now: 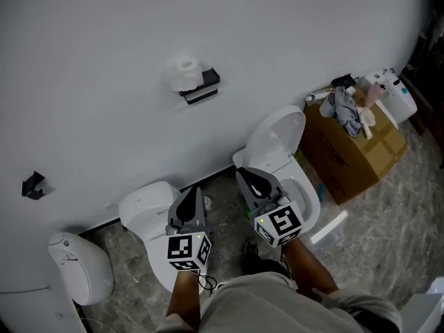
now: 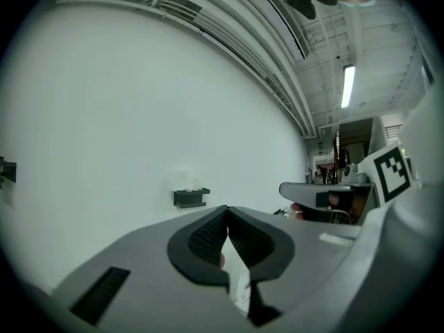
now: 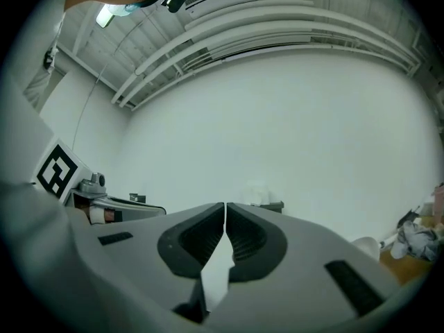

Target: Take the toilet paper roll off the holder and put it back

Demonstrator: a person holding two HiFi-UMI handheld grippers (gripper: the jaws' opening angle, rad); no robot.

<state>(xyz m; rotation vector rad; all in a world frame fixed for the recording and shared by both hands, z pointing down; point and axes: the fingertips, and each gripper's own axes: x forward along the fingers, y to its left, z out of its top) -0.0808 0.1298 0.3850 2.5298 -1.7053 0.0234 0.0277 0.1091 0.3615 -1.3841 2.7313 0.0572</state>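
A white toilet paper roll point(image 1: 185, 74) sits on a black wall holder point(image 1: 202, 87) high on the white wall. Both grippers are well short of it and point level at the wall. My left gripper point(image 1: 192, 193) is shut with nothing in it, and my right gripper point(image 1: 247, 176) beside it is shut and empty too. In the left gripper view the roll point(image 2: 186, 180) and holder point(image 2: 191, 198) lie ahead, left of the closed tips point(image 2: 226, 211). In the right gripper view the roll point(image 3: 258, 191) and holder point(image 3: 272, 205) show just right of the closed tips point(image 3: 225, 205).
Two white toilets stand against the wall below the grippers, one with a closed lid point(image 1: 149, 203) and one with a raised lid point(image 1: 279, 136). A cardboard box point(image 1: 354, 152) with rags is at the right, a white fixture point(image 1: 76, 266) at the lower left, a black hook point(image 1: 32, 184) on the wall.
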